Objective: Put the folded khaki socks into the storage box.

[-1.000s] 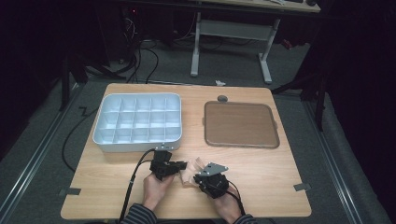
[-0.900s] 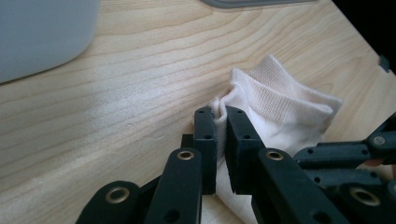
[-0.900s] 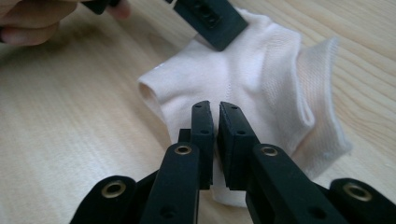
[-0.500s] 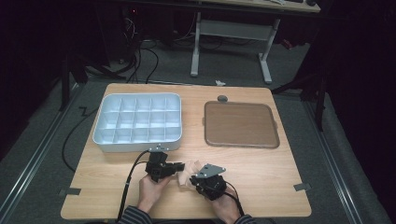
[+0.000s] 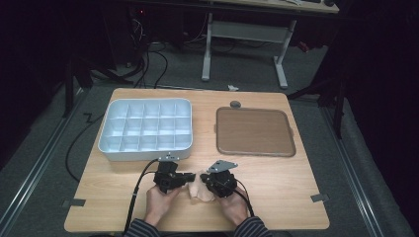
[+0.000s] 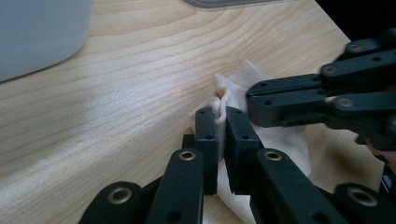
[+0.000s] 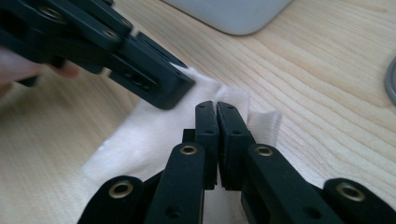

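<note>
A crumpled white cloth (image 5: 200,190) lies on the wooden table (image 5: 286,192) near its front edge, between my two grippers. My left gripper (image 5: 191,177) points right and is shut on a raised fold of the cloth (image 6: 233,88), which shows between the tips of the left gripper (image 6: 220,114). My right gripper (image 5: 206,181) points left and meets it tip to tip. In the right gripper view the right gripper (image 7: 216,106) is shut, with the cloth (image 7: 140,140) puckered around its tips. The left gripper (image 7: 154,86) crosses just beyond them.
A white tray (image 5: 143,153) with several empty compartments stands at the back left, close behind the left hand. At the back right lies a flat brown tray (image 5: 254,131), with a small grey round thing (image 5: 235,104) behind it.
The right gripper has edged left toward the left one, bunching the cloth between them. Both hands stay at the table's front edge.
</note>
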Demonstrator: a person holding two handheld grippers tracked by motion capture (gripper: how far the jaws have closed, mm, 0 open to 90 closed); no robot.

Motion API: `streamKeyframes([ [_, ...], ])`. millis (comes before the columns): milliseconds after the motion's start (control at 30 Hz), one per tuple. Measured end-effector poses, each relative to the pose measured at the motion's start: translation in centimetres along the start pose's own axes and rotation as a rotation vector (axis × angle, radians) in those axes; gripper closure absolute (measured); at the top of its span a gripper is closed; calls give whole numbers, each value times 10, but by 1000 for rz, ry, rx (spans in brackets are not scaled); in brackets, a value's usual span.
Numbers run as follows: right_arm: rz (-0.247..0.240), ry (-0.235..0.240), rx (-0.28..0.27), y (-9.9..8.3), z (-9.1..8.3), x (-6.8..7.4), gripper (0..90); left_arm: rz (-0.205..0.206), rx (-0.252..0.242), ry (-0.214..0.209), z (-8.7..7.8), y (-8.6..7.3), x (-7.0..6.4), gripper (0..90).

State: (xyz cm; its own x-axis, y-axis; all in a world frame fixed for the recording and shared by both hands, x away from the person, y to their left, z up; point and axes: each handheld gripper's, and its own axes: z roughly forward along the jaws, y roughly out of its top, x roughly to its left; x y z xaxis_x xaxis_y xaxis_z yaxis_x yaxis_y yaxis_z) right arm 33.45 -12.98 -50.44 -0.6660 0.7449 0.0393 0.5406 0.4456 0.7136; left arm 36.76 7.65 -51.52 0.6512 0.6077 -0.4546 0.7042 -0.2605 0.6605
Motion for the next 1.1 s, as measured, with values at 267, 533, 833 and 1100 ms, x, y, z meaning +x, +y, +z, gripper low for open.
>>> streamKeyframes([
  [267,0,-20,17,-3,4,-2,886,17,1,-8,-2,1,-3,852],
  [533,5,-26,32,-8,5,-6,895,26,-24,-25,-7,3,-5,852],
  [833,-5,-20,36,-7,9,-6,898,50,-66,-39,-10,7,-10,856],
  [1100,-26,2,58,3,18,0,898,74,-93,-34,-11,12,-13,862],
])
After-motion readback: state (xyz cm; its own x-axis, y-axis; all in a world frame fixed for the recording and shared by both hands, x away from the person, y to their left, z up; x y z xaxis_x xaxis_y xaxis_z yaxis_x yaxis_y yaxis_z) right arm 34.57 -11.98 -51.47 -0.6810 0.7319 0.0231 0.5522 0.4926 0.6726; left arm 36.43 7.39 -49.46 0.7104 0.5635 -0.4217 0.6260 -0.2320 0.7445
